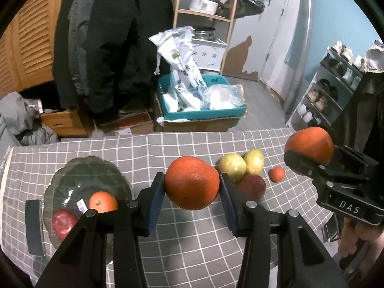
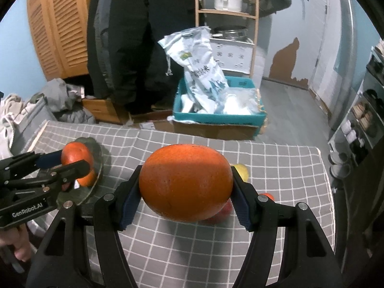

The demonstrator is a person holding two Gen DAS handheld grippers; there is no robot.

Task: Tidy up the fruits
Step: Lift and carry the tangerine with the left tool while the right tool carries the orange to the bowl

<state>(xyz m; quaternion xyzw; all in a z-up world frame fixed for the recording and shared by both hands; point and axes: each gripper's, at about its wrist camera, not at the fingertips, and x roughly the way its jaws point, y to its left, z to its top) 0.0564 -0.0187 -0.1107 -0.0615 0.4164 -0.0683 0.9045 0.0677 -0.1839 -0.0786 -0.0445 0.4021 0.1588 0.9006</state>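
Far left on the checked cloth [image 1: 196, 247] there's the glass plate [image 1: 72, 170] w/ two fruits already in it — a small orange [image 1: 103, 201] and a red fruit [image 1: 63, 219], looks like an apple but half hidden. So prob a third-ish of the job done.

Next over, left gripper [image 1: 192, 187] is clenched on an orange [image 1: 192, 182], pads pressing both sides, held up off the cloth and just right of the plate. Seems like it's headed for the plate, hasn't been dropped in yet.

Middle-right of the cloth: two yellow-green fruits [image 1: 240, 165] touching each other, a dark red one [image 1: 252, 186] right in front of them, and a tiny orange one [image 1: 276, 174] just beside. Those four are untouched afaict.

Far right, right gripper [image 2: 186, 187] is grasping a bigger orange [image 2: 186, 182] — also in the air, well apart from the plate.

So: 2 in, 2 in transit, 4 left on the cloth.
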